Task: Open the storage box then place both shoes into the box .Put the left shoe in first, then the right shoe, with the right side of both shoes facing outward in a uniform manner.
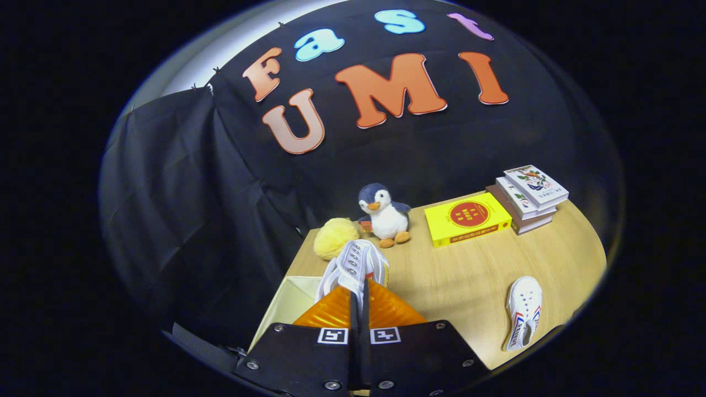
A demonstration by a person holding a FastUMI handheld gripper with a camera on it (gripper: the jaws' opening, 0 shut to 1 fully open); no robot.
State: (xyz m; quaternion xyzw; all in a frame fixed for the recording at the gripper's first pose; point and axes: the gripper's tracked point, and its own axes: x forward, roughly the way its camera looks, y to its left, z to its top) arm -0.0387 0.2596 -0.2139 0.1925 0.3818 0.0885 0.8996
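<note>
— Shoe (356,266) first: where does it sit against the fingers?

— Right at their tips. The gripper (359,289) has its two fingers drawn nearly together, and the white lace-up shoe is pinched between them by a thin edge, its laced top facing the camera and its body reaching out just ahead of the fingers.

— So it's a firm hold?

— Both fingers press on it, with only a sliver of gap showing between them.

— And the box?

— The storage box (287,309) lies open below and a little left of the fingers, its pale inner wall showing. The held shoe hangs over its near corner, above the wooden table (458,275).

— The other shoe?

— A second white shoe (523,313) lies on the table well off to the right, apart from the box.

— How is the gripper posed?

— Tilted downward toward the table, pointing at the box's edge. Beyond the held shoe stand a yellow plush ball (334,237) and a penguin toy (384,216).
</note>
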